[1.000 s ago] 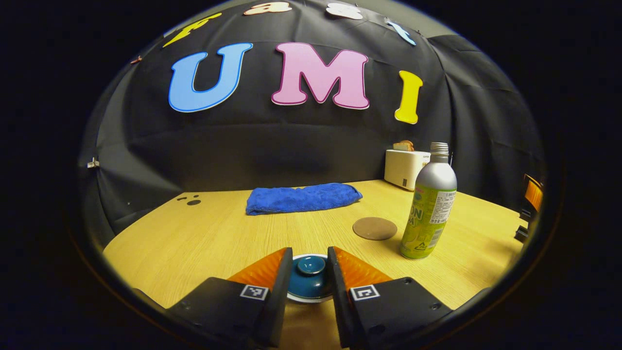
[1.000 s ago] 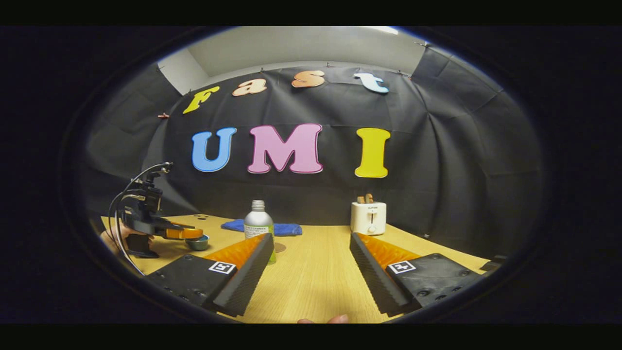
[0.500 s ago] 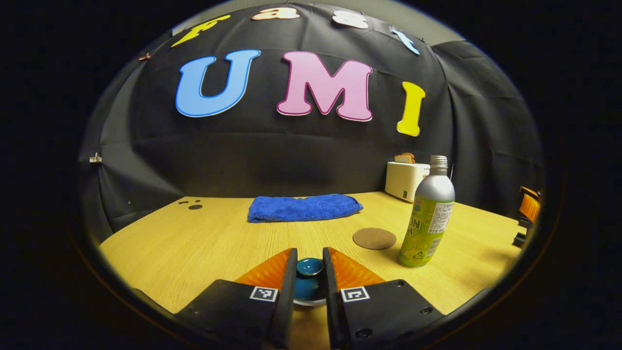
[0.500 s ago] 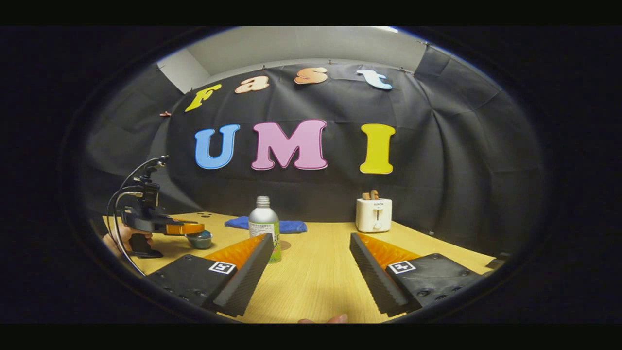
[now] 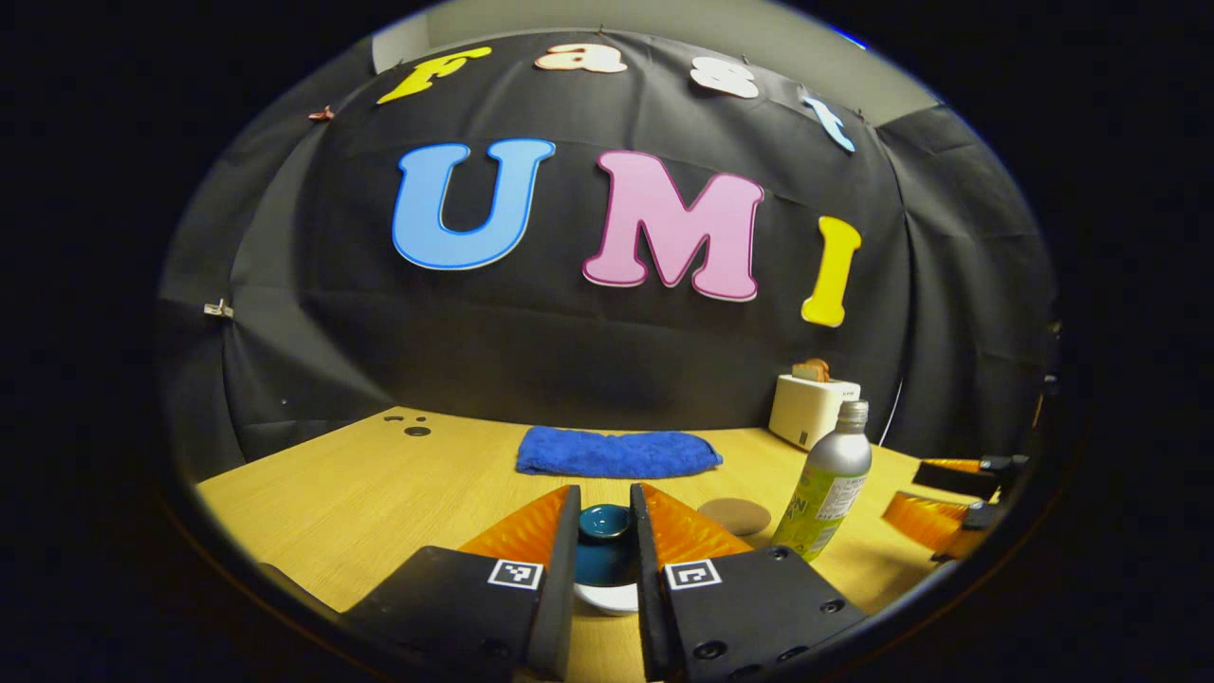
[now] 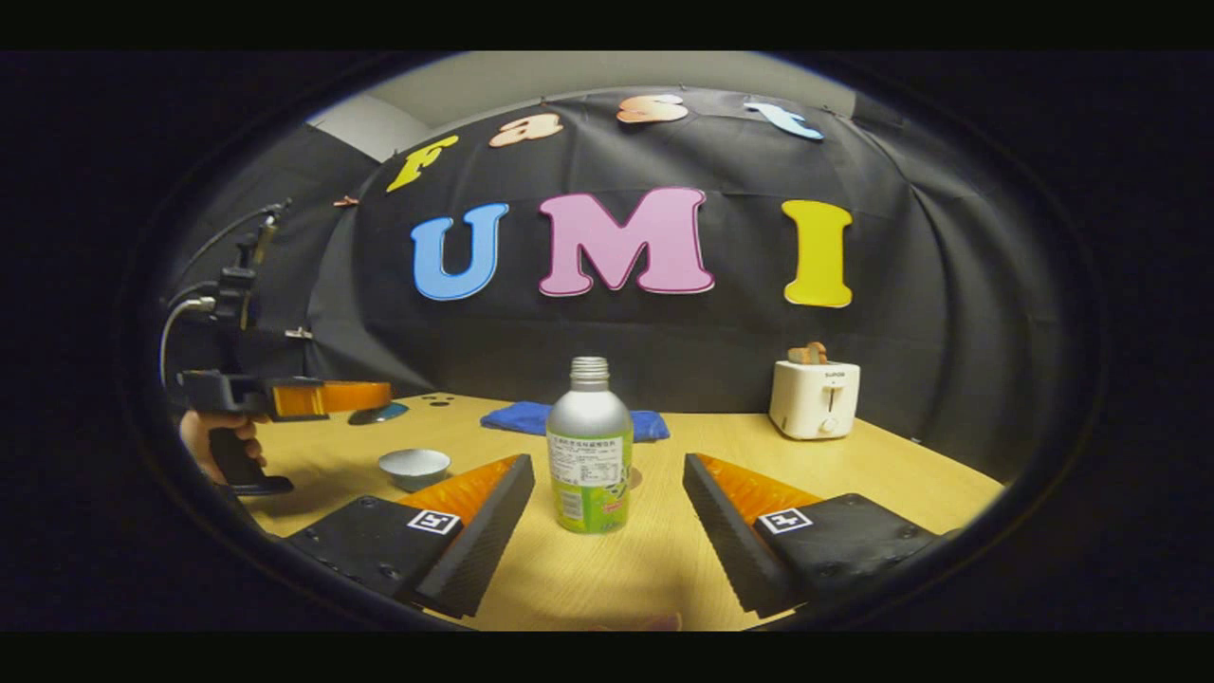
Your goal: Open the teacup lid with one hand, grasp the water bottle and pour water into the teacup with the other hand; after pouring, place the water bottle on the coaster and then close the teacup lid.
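Fingers: left gripper (image 5: 604, 536) clamps blue lid (image 5: 604, 522), lifted; right gripper (image 6: 607, 517) spread, facing bottle (image 6: 589, 446).

teal lid (image 5: 605, 545), blue towel (image 5: 616, 452), silver-green bottle (image 6: 589, 446)

Black cloth wall (image 6: 948, 313) behind wooden table (image 6: 616, 569).

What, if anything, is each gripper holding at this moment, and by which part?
The left gripper holds the teacup lid by its knob; the right gripper holds nothing.
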`<action>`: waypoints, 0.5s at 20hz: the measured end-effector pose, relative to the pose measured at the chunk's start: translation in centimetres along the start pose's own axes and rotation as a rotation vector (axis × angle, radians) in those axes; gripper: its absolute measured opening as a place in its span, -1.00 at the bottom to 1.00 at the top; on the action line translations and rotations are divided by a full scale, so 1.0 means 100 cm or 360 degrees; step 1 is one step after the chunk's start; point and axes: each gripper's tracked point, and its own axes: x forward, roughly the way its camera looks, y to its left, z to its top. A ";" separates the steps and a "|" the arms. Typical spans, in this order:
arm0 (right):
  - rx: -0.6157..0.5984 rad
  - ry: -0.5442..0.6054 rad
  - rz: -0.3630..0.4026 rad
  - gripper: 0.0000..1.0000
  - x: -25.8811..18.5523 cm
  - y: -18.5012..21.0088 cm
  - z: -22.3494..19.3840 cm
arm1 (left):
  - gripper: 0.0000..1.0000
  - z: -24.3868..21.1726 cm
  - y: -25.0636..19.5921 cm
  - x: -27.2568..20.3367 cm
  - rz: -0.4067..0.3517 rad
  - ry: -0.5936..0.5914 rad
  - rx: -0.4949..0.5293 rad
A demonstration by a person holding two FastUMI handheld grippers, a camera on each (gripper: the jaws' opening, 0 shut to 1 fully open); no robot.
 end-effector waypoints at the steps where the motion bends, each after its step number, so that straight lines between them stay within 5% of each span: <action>1: -0.0006 0.0017 -0.0006 0.93 0.011 0.003 -0.004 | -0.35 -0.001 0.007 -0.004 0.0003 -0.0003 -0.0006; 10: -0.0101 0.0148 -0.0124 0.96 0.062 0.005 -0.029 | -0.30 0.006 0.057 -0.017 0.0065 -0.0011 -0.0143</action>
